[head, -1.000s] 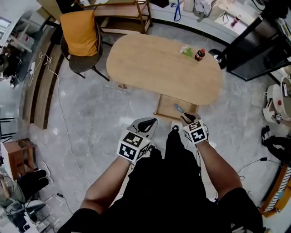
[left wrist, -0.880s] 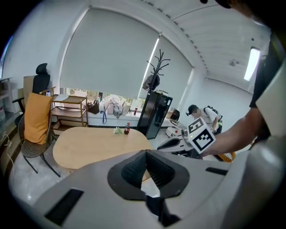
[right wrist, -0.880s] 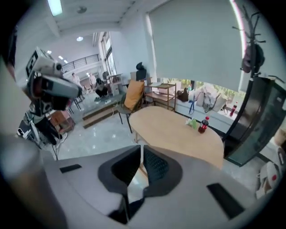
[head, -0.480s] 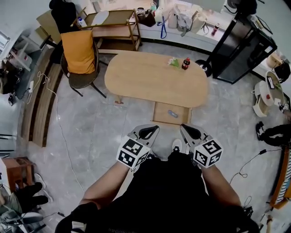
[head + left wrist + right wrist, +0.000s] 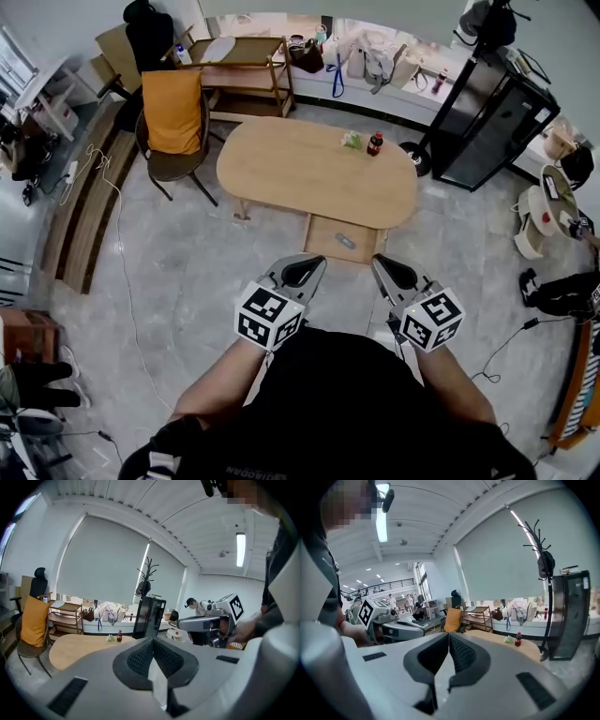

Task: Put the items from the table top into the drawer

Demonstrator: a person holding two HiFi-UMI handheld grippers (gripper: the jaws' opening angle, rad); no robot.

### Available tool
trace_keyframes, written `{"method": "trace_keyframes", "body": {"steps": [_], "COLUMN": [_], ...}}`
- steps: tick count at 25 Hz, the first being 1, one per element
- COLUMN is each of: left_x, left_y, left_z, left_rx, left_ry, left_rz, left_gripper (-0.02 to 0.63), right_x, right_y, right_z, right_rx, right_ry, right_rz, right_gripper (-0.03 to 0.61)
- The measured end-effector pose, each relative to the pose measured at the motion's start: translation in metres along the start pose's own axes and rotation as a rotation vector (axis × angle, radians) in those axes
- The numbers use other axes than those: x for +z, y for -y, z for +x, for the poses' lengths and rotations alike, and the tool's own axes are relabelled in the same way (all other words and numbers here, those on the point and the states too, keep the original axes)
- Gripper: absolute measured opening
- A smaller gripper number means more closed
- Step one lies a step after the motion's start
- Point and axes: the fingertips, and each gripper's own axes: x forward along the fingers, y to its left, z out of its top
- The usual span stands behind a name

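Now the person stands further back and higher than a second ago. The left gripper (image 5: pixel 309 267) is clenched on nothing, at 7 o'clock from the open light-wood drawer (image 5: pixel 323 234), where a small pale-blue item (image 5: pixel 345 241) lies. At 1 o'clock on the oval light-wood table (image 5: pixel 281 169) sit a small green-and-white packet (image 5: pixel 352 141) and a dark red-capped bottle (image 5: pixel 374 143). The right gripper (image 5: pixel 386 265), pinched shut and empty, has left the drawer's edge, so one deposit looks done and two items seem left.

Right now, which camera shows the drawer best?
The head view: the drawer stands open at the table's near edge, seen from above. Both gripper views show the table top but no drawer.
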Motion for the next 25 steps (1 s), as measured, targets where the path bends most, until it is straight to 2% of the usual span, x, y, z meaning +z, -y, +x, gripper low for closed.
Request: {"method": "trace_keyframes", "body": {"steps": [4,9,15,21,25], "left_x": [0.002,0.0,-0.031,-0.044,-0.036], "left_y": [0.049,0.109,0.175,0.204,0.208], "left_z": [0.001,0.005,-0.004,-0.027,-0.039], "left_rx": [0.004,0.015,0.049,0.084,0.069], "left_ry": [0.049,0.083,0.06,0.028,0.035], "left_rz": [-0.03,-0.05,-0.045,-0.021,-0.029], "left_gripper": [0.002,0.002,0.002,0.002,0.002], "right_x": [-0.006,-0.013,-0.043,-0.06,-0.058], "right_y": [-0.009,-0.012,-0.015,-0.026,-0.042], "right_z": [-0.052,-0.119,-0.177,-0.203,-0.209], "right_rx": [0.026,0.042,0.066,0.092,0.093], "right_ry": [0.022,0.069,0.071,0.084,0.087], "right_rz": [-0.033,0.016,0.017,0.071,0.061], "right_gripper": [0.005,0.003,0.003,0.003,0.003]}}
